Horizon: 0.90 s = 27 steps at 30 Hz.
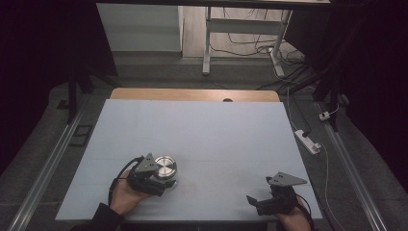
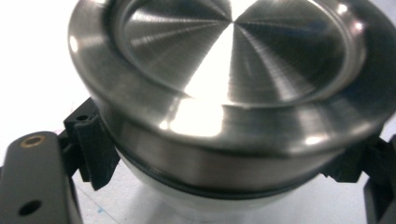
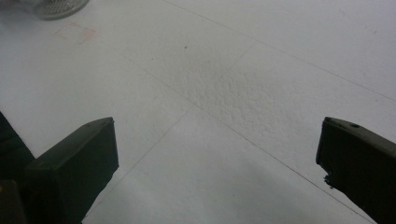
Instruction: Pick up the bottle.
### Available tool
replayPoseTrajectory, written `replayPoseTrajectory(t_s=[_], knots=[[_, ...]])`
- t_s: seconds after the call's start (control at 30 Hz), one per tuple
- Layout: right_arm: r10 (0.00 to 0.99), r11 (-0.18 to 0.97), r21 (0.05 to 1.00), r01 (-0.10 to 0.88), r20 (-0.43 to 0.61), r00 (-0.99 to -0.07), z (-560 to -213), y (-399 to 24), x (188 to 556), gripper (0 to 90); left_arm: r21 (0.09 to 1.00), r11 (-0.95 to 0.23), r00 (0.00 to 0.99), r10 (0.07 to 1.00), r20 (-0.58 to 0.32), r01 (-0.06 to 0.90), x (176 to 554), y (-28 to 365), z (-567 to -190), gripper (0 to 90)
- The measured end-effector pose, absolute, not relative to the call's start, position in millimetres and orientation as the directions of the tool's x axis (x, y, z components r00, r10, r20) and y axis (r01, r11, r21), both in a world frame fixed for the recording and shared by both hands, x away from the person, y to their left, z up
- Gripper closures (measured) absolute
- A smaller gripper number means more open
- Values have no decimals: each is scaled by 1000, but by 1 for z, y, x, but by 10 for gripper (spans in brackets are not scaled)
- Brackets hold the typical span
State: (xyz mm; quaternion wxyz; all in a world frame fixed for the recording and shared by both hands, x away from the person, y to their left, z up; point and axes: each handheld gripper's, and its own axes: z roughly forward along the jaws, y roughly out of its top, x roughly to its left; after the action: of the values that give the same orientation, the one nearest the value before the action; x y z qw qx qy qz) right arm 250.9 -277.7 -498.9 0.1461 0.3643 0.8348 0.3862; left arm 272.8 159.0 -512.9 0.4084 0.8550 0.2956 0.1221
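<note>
Gripping the steel-lidded jar point(image 1: 165, 169) below its lid at the bench's point(image 1: 202, 130) near-left, the left hand-held gripper point(image 1: 161, 184) is clamping smooth curved walls, so the jar could slip or twist loose. The right hand-held gripper point(image 1: 256, 204) is waiting open, well apart.

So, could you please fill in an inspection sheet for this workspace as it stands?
Surface: pale blue-grey table top, bare apart from the jar.
Job's things: round glass jar with brushed steel lid, upright.
Clutter: nothing seen.
Grippers: left gripper shut on the jar below its lid; right gripper open over bare table.
Cables: black cable trails from the left gripper.
Surroundings: white power strip and loose wires on the floor at the right.
</note>
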Motion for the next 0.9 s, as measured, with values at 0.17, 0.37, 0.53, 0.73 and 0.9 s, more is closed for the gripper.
replayPoseTrajectory(t_s=[0.17,0.37,0.53,0.73,0.9], knots=[[722,435,751,497,39,-691,-499,-278,251,0,788,-464,788,614,-41,404,273,163,-506,159],[723,433,752,498,40,-689,-499,-278,251,0,792,-467,788,614,-28,392,275,161,-500,159],[724,432,752,498,40,-689,-499,-278,251,0,794,-475,794,608,-17,380,276,157,-494,160],[724,432,752,499,41,-688,-499,-278,251,0,795,-482,807,590,-18,370,278,152,-486,159],[725,431,752,499,41,-688,-499,-278,251,0,799,-482,816,578,-19,360,281,148,-479,160]])
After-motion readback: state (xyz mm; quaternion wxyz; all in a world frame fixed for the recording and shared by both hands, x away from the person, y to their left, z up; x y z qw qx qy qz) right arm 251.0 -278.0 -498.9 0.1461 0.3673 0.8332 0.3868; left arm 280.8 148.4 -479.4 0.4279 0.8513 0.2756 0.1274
